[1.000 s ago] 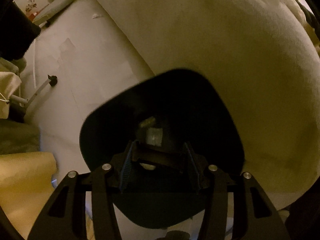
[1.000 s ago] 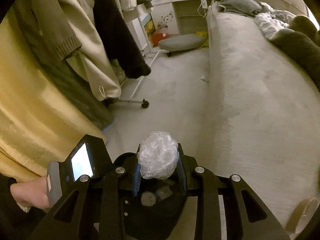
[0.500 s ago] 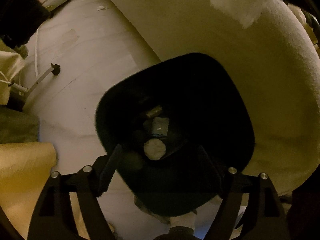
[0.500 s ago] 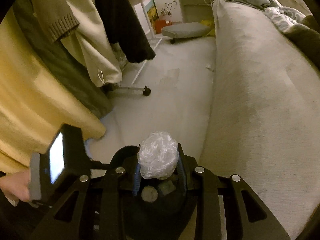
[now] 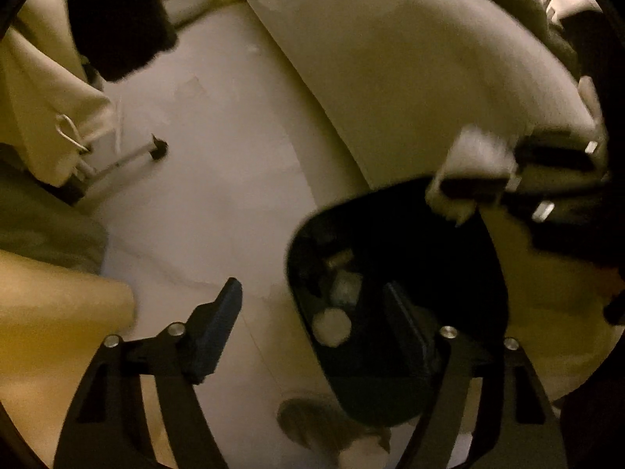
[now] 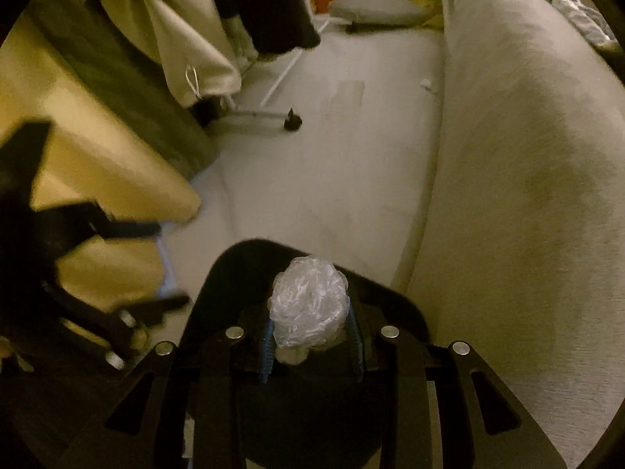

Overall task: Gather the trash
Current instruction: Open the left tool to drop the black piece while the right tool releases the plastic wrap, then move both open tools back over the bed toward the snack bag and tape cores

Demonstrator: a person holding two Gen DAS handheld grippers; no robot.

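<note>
Bin: a black bin (image 6: 218,285) with a rounded rim sits directly under the right gripper (image 6: 310,346); in the left wrist view the same bin (image 5: 449,258) lies ahead and to the right of the left gripper (image 5: 312,312).
Bin contents: a pale round lump (image 5: 331,325), a crumpled pale piece (image 5: 345,287) and a small brownish scrap (image 5: 339,261) lie at the bottom; blur hides what they are.
Plastic wad: a crumpled ball of clear plastic (image 6: 308,308) is pinched between the right gripper's blue-padded fingers (image 6: 266,346), held just above the bin's opening.
Right gripper: closed tight on the plastic wad, fingertips over the bin's near half.
Left gripper: jaws spread wide with nothing between them; its right finger (image 5: 406,328) overlaps the bin's mouth, its left finger (image 5: 218,312) is over bare floor.
Bin edges: the rim's far right side is touching or nearly touching the sofa (image 6: 527,195); I cannot tell which.
Open room: pale floor (image 6: 332,179) stretches ahead of both grippers between the sofa on the right and hanging clothes (image 6: 183,39) on the left.
Obstacles: a rack's white leg with a black caster (image 6: 292,122) stands on the floor ahead left; a yellow cloth (image 6: 97,179) hangs just left of the bin.
</note>
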